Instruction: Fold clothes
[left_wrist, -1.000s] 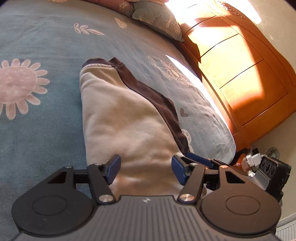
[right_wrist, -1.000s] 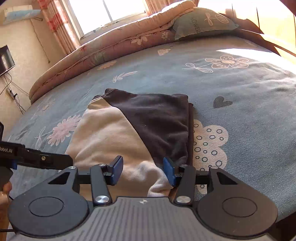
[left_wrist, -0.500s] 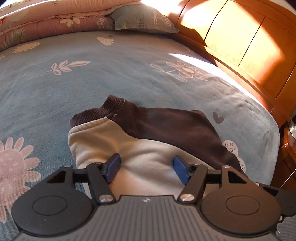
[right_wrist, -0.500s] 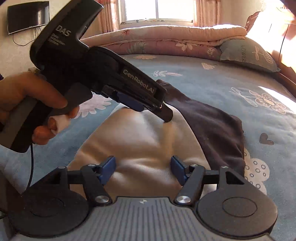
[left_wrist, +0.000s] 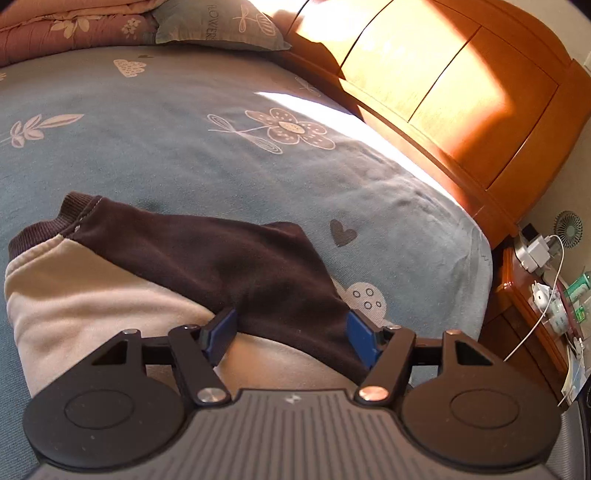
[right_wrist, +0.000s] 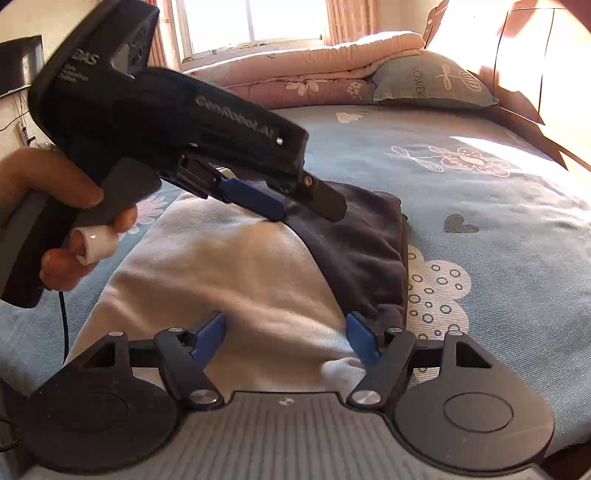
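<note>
Left gripper: black pistol-grip housing with white "GenRobot.AI" lettering, blue finger pads, silver screws and a black cable below the handle. The hand on it is bare, one finger wrapped in white tape.

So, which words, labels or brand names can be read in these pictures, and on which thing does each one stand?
"FLOWER": on the grey-blue pillow at the head of the bed; its last letters are cut off by the fold.
"GenRobot.AI": on the side of the left gripper, blurred but just legible.
"DAS": on the back of its body; the smaller lines beneath are too blurred to read.
Packages on the nightstand: print too small to read.
</note>
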